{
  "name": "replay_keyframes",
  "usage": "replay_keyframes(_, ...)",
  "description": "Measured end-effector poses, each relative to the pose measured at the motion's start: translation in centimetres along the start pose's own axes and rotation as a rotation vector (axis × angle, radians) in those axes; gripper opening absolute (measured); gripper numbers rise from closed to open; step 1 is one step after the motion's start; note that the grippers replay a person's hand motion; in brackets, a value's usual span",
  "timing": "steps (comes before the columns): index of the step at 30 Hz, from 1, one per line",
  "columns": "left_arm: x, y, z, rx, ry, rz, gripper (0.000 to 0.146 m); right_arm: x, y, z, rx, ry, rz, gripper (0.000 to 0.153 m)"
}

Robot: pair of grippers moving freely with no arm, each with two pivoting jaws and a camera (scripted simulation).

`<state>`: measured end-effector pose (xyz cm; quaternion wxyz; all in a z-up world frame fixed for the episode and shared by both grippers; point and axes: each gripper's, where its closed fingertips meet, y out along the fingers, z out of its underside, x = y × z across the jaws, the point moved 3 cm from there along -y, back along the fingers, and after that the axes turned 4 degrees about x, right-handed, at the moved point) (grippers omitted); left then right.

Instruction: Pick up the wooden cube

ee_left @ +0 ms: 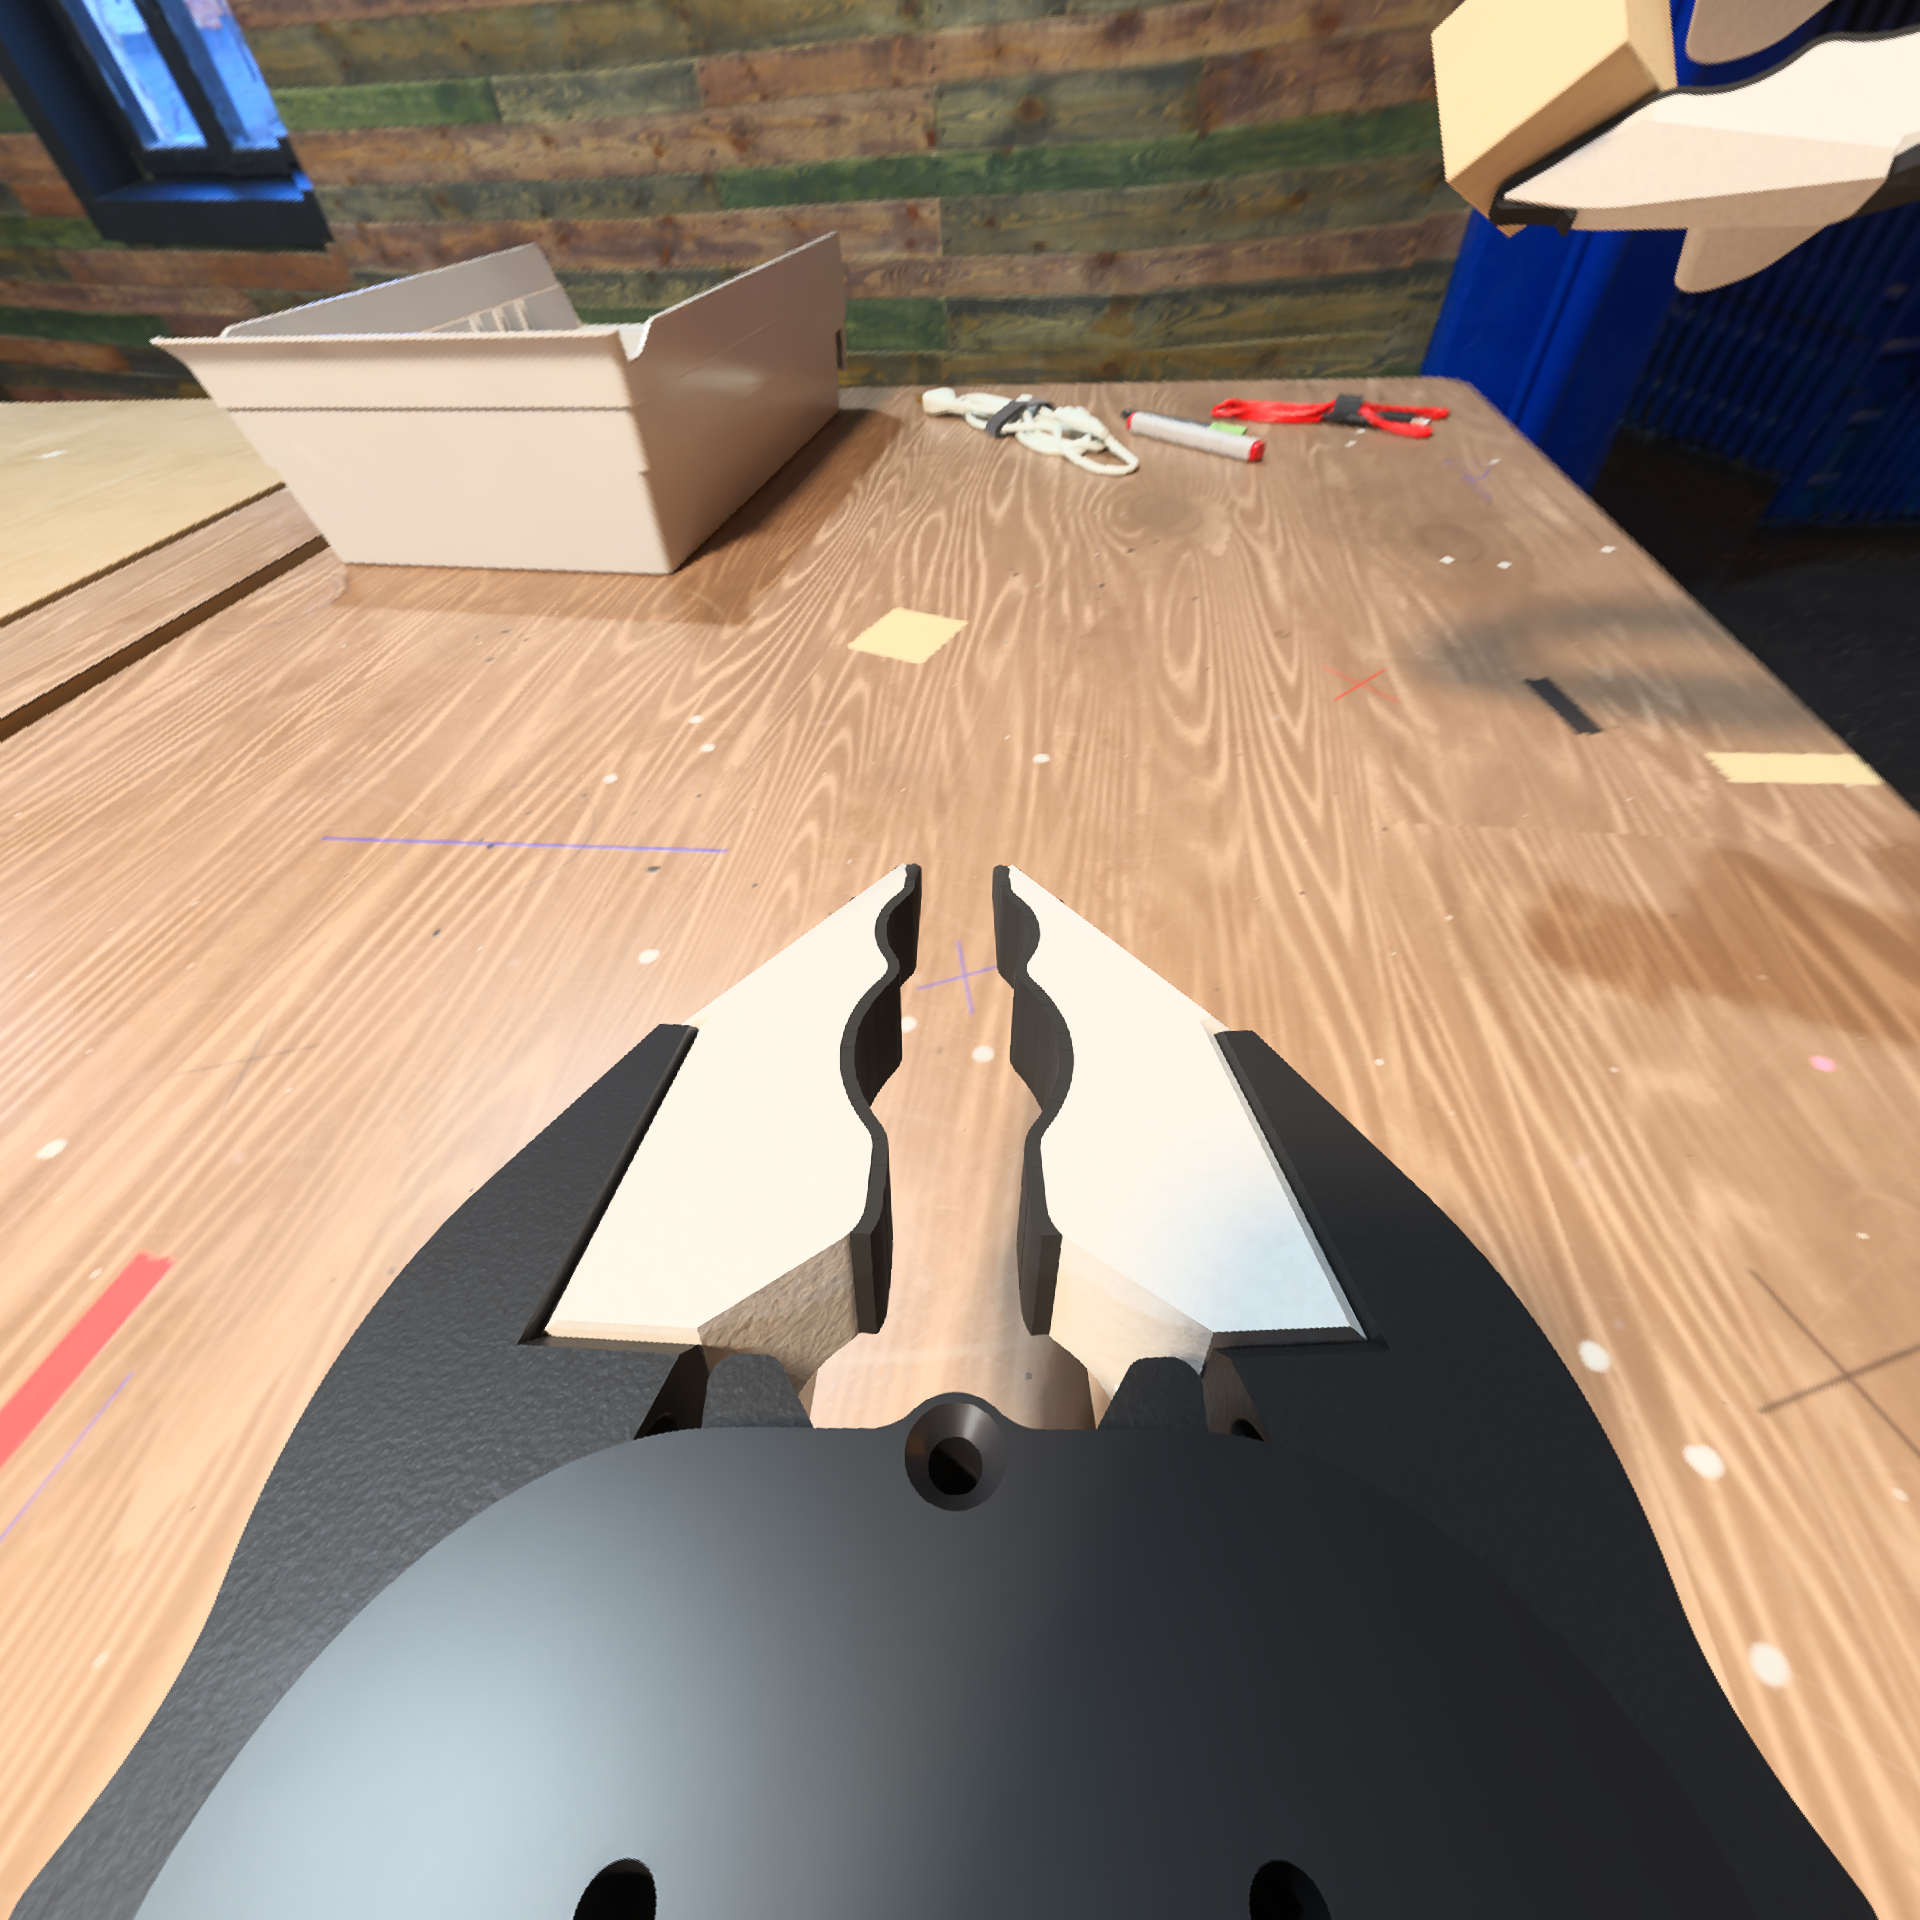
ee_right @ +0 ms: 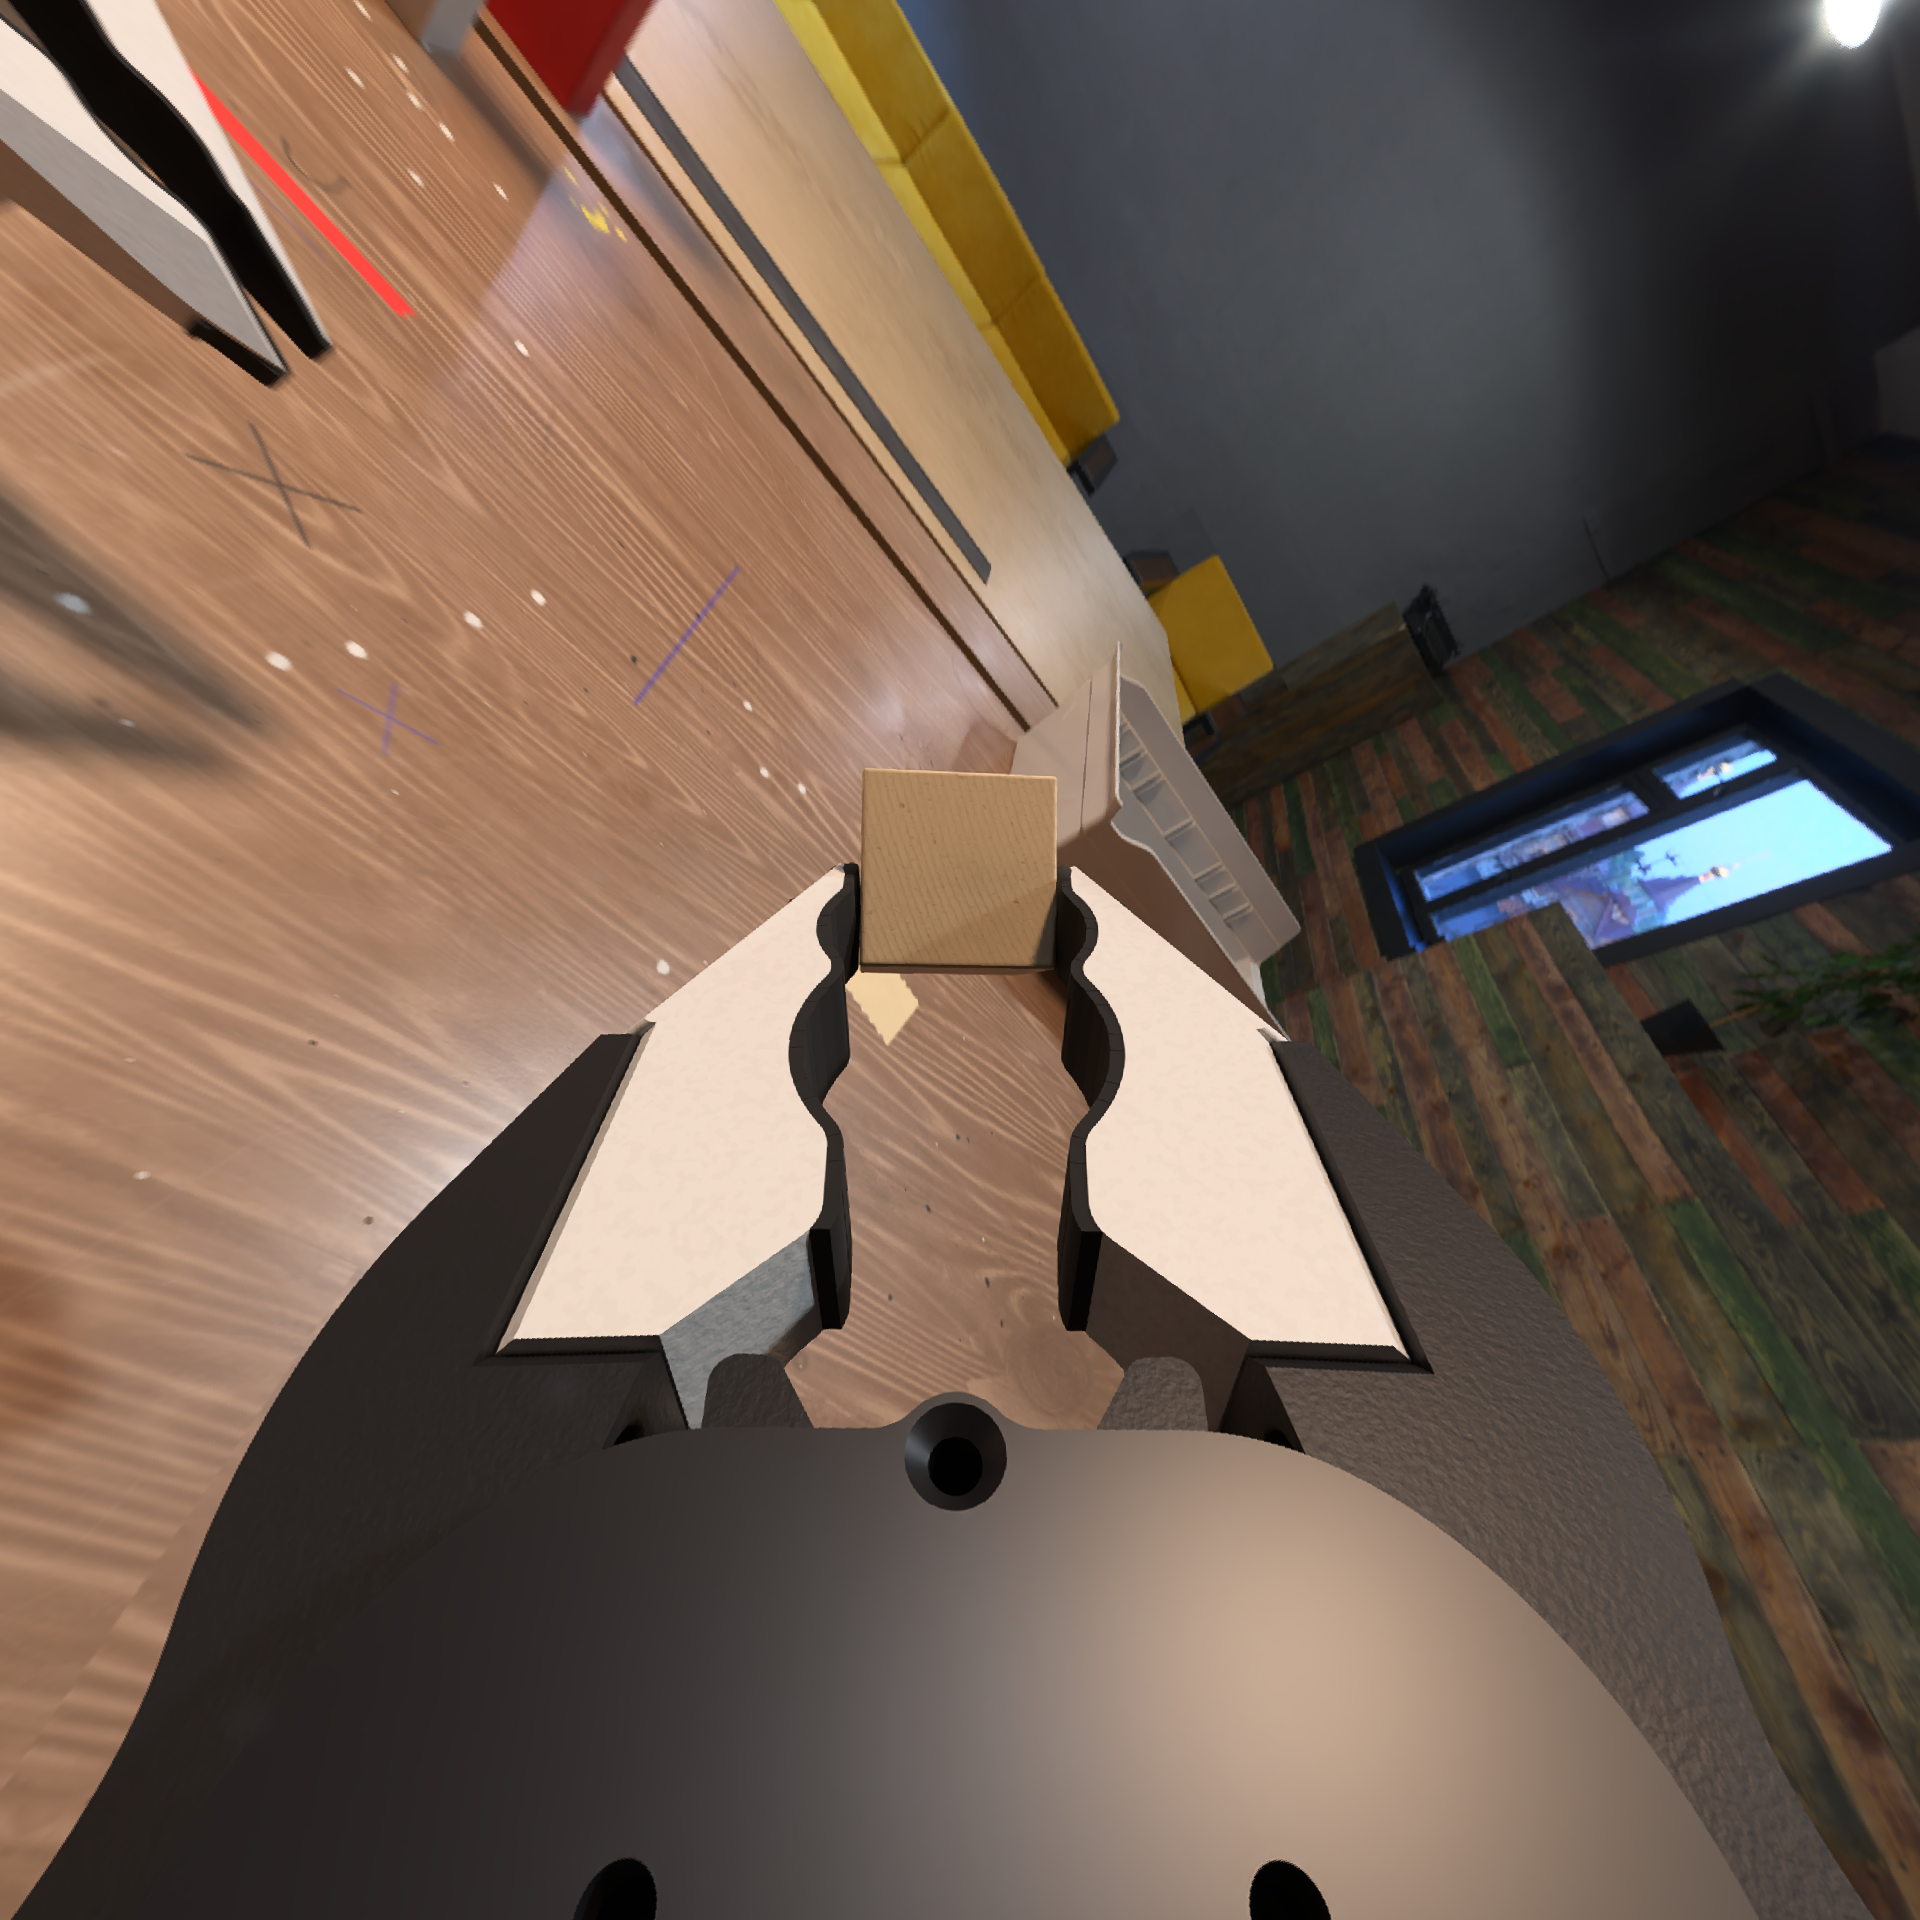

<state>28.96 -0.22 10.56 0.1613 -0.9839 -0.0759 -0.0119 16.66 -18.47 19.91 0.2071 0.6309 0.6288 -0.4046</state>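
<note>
The wooden cube (ee_right: 956,868) is a plain light-tan block held between the fingertips of my right gripper (ee_right: 956,883), which is shut on it. In the left wrist view the cube (ee_left: 1538,104) and the right gripper (ee_left: 1621,166) hang high above the far right of the wooden table (ee_left: 1143,644). My left gripper (ee_left: 956,883) hovers low over the table with its jaws nearly together, a narrow gap between them and nothing in it. Its fingertips (ee_right: 255,358) also show at the top left of the right wrist view.
A white plastic bin (ee_left: 520,436) stands at the table's back left. A bundled white cord (ee_left: 1039,426), a marker (ee_left: 1195,436) and a red strap (ee_left: 1330,412) lie along the back edge. A tan tape square (ee_left: 907,635) is stuck on the table.
</note>
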Motion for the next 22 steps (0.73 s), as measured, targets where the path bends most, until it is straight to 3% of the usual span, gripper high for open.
replay_keyframes(5,-0.9,-0.6,-1.2,-0.081,-0.031,0.078,0.015,1.2,-2.5,-2.6,-0.096,-0.054,-0.037,0.037)
replay_keyframes(10,-2.0,-2.1,-3.0,-0.189,-0.049,0.172,0.017,4.8,-3.4,-6.0,-0.186,-0.126,-0.144,0.037)
replay_keyframes(15,-2.2,-4.0,-3.5,-0.25,-0.05,0.217,0.015,9.4,-2.1,-8.5,-0.239,-0.109,-0.245,0.037)
replay_keyframes(22,-3.4,-6.4,-2.8,-0.288,-0.134,0.404,0.017,13.9,0.3,-9.6,-0.227,-0.079,-0.297,0.037)
